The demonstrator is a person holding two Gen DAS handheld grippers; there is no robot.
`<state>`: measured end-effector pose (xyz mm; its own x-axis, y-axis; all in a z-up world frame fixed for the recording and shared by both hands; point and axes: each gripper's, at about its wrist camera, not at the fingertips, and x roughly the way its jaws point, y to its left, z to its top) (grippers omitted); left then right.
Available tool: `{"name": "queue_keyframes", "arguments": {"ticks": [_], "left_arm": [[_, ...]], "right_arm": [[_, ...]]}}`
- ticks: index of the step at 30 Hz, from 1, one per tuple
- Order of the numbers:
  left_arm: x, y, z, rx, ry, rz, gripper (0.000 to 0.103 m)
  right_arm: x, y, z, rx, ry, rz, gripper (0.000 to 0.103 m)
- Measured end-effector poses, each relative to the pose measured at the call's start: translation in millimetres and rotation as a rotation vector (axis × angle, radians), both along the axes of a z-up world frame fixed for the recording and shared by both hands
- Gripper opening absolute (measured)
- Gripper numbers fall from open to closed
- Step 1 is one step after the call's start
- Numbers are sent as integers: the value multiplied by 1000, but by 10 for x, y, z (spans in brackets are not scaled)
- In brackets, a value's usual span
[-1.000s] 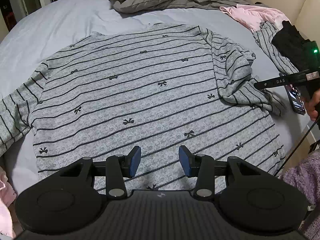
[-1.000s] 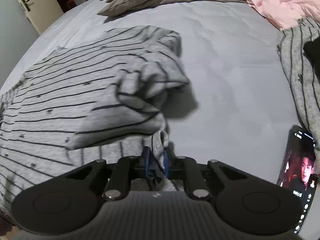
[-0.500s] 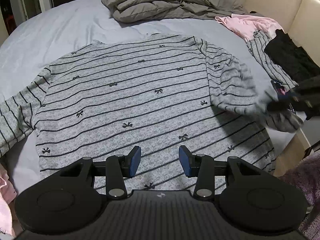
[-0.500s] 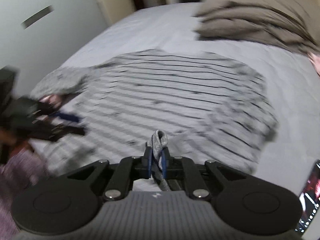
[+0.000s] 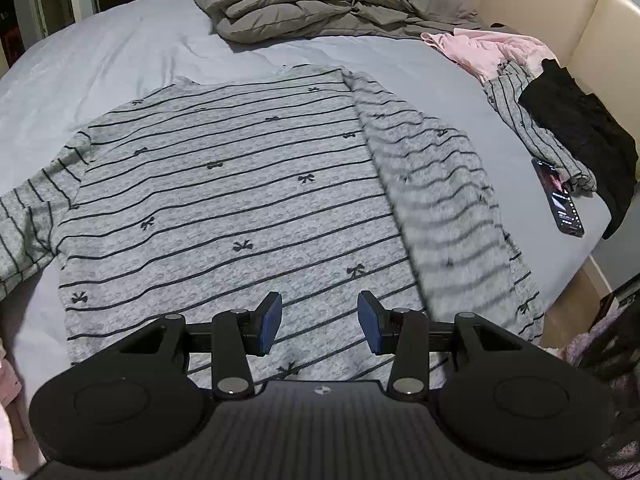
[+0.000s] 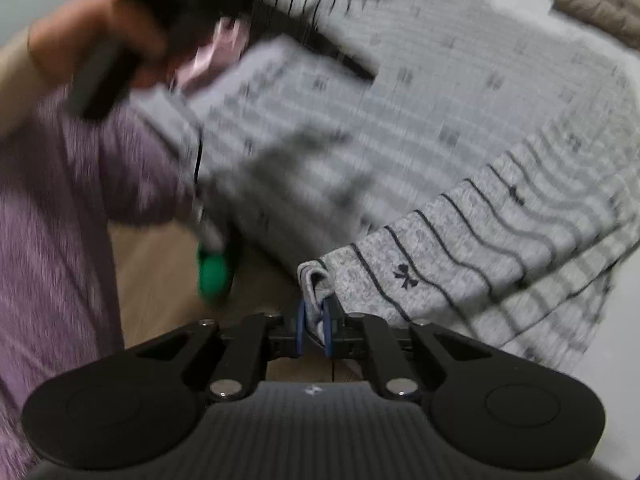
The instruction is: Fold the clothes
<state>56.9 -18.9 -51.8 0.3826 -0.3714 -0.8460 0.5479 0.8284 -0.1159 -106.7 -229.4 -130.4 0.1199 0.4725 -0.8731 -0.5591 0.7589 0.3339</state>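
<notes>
Between blurred surroundings, right hand-held gripper (image 6: 314, 326) pinches striped sleeve cuff (image 6: 316, 280); left (image 5: 319, 322) spread.

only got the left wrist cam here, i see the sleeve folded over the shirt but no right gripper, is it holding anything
Observer: Yes, the right gripper is shut on the sleeve cuff.
Operator: is the cuff over the bed
Observer: No, wooden floor shows below it, past the shirt's edge.
Operator: anything on that floor
Observer: A blurred green object; I can't tell what.
</notes>
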Motion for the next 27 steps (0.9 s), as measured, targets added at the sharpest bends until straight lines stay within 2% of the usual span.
{"name": "queue_keyframes", "arguments": {"ticks": [1,3,4,5,6,11,17,21,27], "left_arm": [[24,-17,-5,-4,9,2,40],[81,-70,-12,-9,24,-1,40],[113,-101,-13,-10,30,-4,40],[148,-134,-10,-10,31,-7,40],[183,-166,-7,-11,32,-9,40],[454,-402,5,-37,22,-16,40],[933,-885,-127,-108,-5,-10,41],[1250,-1221,-271,-137,-28,4,48],[1771,-1690,-549,-123,-16,13,48]], "right_arm": [[-13,-8,-47,-8,18,6,15],[-20,-63,-61,-21,30,-7,17],[2,-106,-48,-14,37,-16,23],[33,-156,-20,-7,38,-28,31],[66,-205,21,-6,30,-43,46],[339,-516,281,-48,-30,-86,48],[969,-1178,453,-185,-106,-226,48],[1392,-1676,433,-237,-161,-373,48],[1727,-2112,255,-267,-205,-526,48]]}}
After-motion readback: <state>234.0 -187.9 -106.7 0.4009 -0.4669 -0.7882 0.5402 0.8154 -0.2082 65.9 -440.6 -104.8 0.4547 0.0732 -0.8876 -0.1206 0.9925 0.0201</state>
